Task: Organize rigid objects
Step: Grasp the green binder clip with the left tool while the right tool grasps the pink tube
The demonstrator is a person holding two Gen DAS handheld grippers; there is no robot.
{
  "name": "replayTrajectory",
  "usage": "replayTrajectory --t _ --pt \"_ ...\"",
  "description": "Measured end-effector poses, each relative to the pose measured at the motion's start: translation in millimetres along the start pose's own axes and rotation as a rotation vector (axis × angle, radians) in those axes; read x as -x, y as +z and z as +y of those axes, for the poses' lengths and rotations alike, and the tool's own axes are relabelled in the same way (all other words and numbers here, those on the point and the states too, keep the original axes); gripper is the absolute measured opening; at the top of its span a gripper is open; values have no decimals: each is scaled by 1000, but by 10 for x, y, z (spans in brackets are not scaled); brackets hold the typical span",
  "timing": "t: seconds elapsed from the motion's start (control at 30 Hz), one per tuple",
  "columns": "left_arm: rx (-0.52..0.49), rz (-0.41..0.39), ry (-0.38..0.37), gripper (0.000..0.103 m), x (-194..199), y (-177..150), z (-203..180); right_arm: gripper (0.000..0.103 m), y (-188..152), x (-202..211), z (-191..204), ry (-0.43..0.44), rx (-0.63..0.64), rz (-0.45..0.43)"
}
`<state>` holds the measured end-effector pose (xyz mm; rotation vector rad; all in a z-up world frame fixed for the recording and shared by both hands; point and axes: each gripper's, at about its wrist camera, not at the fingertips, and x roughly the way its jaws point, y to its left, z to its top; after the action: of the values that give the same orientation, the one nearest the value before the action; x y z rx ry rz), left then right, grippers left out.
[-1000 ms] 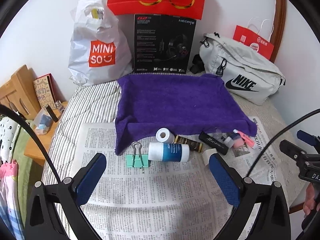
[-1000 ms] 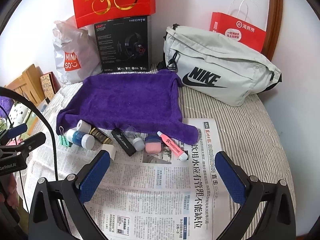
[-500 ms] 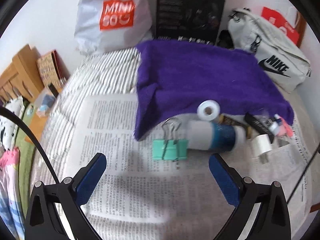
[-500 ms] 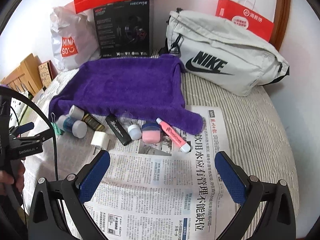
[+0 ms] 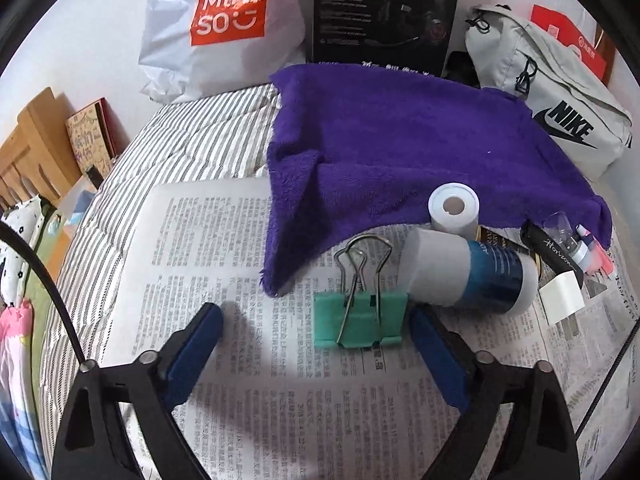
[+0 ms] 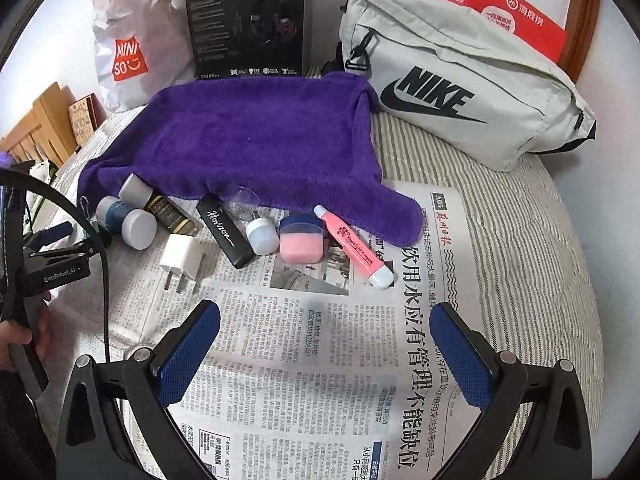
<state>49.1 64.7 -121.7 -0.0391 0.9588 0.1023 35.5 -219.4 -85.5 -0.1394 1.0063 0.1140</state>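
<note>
A green binder clip [image 5: 358, 320] lies on the newspaper [image 5: 224, 240] between the fingers of my left gripper [image 5: 316, 320]. Its jaws are closing: the right pad [image 5: 432, 344] is at the clip's edge, the left pad is still well clear. Just beyond the clip lie a blue-and-white bottle [image 5: 472, 276] and a white roll [image 5: 454, 210]. My right gripper [image 6: 324, 316] hangs open over bare newspaper. Ahead of it lie a pink highlighter [image 6: 354, 246], a pink jar [image 6: 300, 240], a small white jar [image 6: 262, 234], a black tube [image 6: 224, 230] and a white charger plug [image 6: 182, 258], along the purple towel's [image 6: 256, 144] front edge.
A Miniso bag [image 5: 216, 24], a black headset box [image 5: 384, 12], a grey Nike bag [image 6: 460, 80] and a red paper bag [image 6: 508, 12] line the back wall. Wooden furniture [image 5: 32, 156] stands at the left. The striped bed cover [image 6: 520, 220] drops away on the right.
My left gripper has come down and forward to the green clip, which now lies between its fingers, and its jaws have narrowed. The right gripper has sunk slightly towards the newspaper.
</note>
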Motion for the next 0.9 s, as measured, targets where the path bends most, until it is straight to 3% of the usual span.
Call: replayTrajectory --t 0.13,0.27,0.63,0.73,0.9 --pt "0 -37 -9 68 44 -23 5 103 -8 -42 -53 -5 -10 5" --pt "-7 -55 -28 41 75 -32 4 103 -6 -69 -154 -10 -30 1" --pt "-15 -61 -32 40 87 -53 -10 101 154 -306 -362 -22 -50 -36" --pt "-14 -61 -33 40 85 -55 -11 93 185 -426 -394 -24 -21 -38" --pt "-15 -60 -32 40 83 -51 -3 66 250 -649 -406 41 32 -31"
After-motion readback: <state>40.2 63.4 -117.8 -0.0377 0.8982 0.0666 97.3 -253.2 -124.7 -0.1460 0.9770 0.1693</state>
